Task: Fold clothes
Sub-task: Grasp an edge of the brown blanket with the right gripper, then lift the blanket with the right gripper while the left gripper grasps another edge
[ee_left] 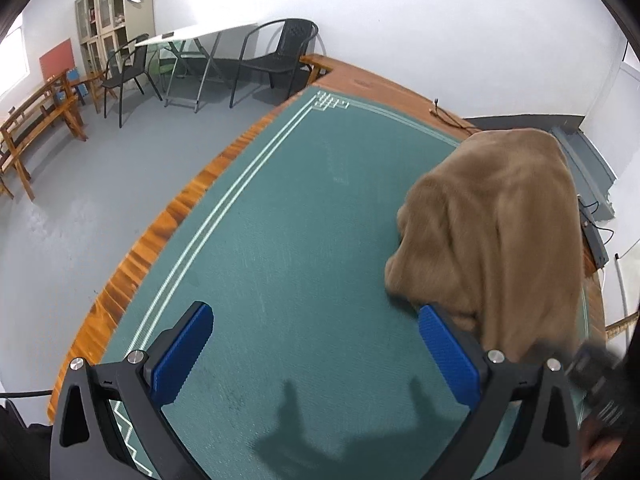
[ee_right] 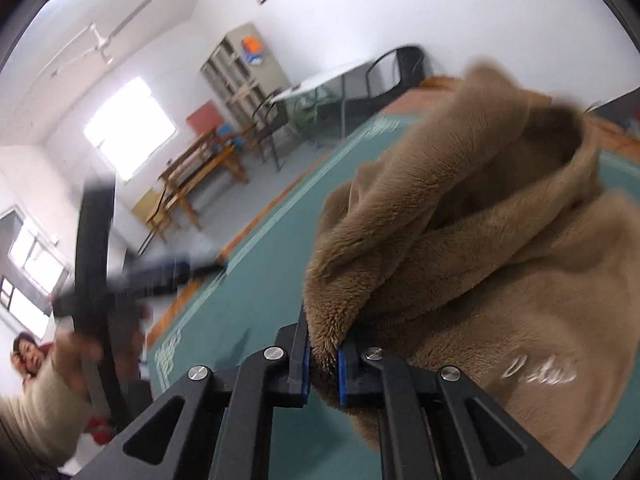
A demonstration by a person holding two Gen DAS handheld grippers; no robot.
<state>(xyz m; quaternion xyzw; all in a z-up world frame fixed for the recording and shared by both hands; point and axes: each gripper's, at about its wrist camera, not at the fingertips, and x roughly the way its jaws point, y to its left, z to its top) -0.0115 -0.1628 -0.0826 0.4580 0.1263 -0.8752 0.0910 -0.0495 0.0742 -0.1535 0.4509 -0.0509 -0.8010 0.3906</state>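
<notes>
A brown fleece garment (ee_left: pixel 496 224) hangs lifted at the right of the green mat (ee_left: pixel 304 216), its lower folds touching the mat. My left gripper (ee_left: pixel 316 344) is open and empty above the mat, its right finger beside the garment's lower edge. My right gripper (ee_right: pixel 323 360) is shut on a bunched edge of the brown garment (ee_right: pixel 480 248) and holds it up; white lettering (ee_right: pixel 540 374) shows on the cloth. The left gripper shows blurred at the left of the right wrist view (ee_right: pixel 132 280).
The mat lies on a wooden table (ee_left: pixel 168 216). Beyond it stand black chairs (ee_left: pixel 276 60), a folding table (ee_left: pixel 192 36), wooden benches (ee_left: pixel 36 124) and a cabinet (ee_left: pixel 104 12). A person (ee_right: pixel 28 356) sits low at the left. Cables (ee_left: pixel 596 232) lie at the table's right edge.
</notes>
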